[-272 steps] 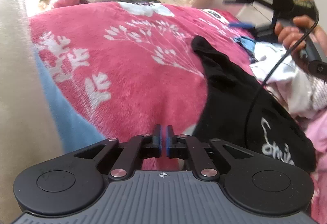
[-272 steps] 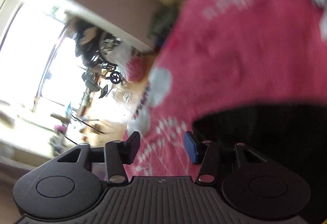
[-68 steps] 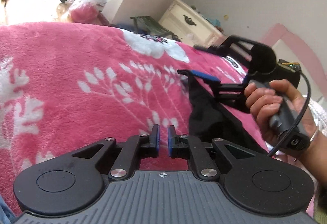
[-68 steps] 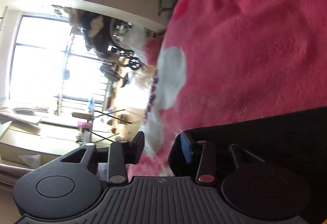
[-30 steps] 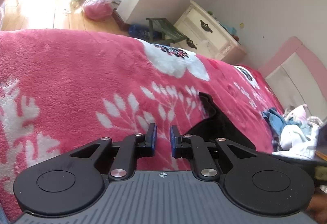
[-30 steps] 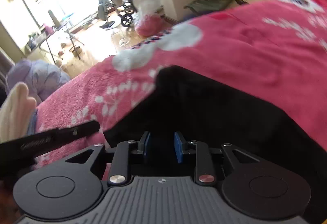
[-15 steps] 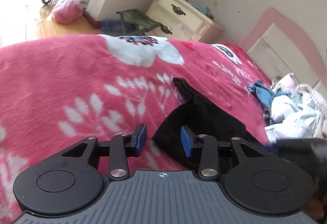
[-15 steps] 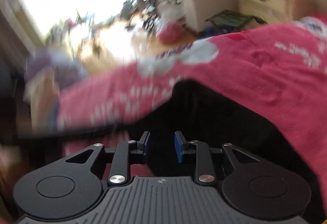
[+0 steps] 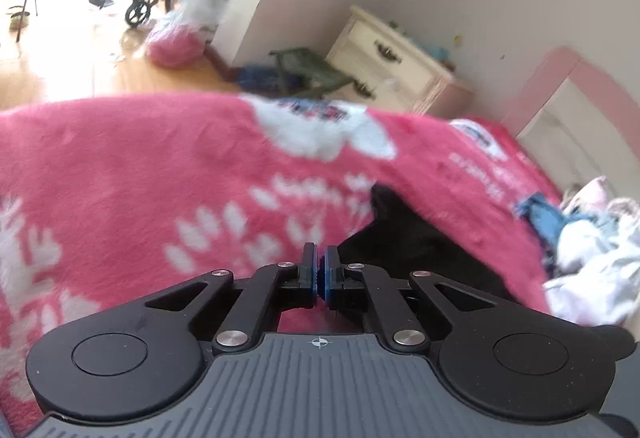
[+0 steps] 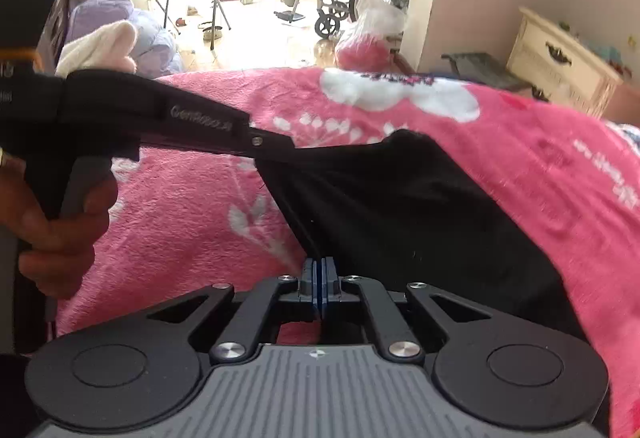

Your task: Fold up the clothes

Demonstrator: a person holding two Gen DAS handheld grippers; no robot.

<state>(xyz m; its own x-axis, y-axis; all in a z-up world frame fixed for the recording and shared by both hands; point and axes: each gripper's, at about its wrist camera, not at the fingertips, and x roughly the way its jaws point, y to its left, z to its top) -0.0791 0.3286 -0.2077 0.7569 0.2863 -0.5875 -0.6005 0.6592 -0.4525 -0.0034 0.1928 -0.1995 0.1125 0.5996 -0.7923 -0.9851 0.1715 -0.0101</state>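
Looking along the left gripper [image 9: 319, 274], its pads are pressing together at the near-left edge of the black garment [image 9: 404, 242], which is lying on the pink bed blanket [image 9: 132, 182] and running away to the right toward the clothes pile [image 9: 592, 250] at the bed's right edge. Looking along the right gripper [image 10: 319, 288], its pads are also pinching that black hem, and the left gripper is holding the same edge farther left, so the taut edge is stretching between both hands.
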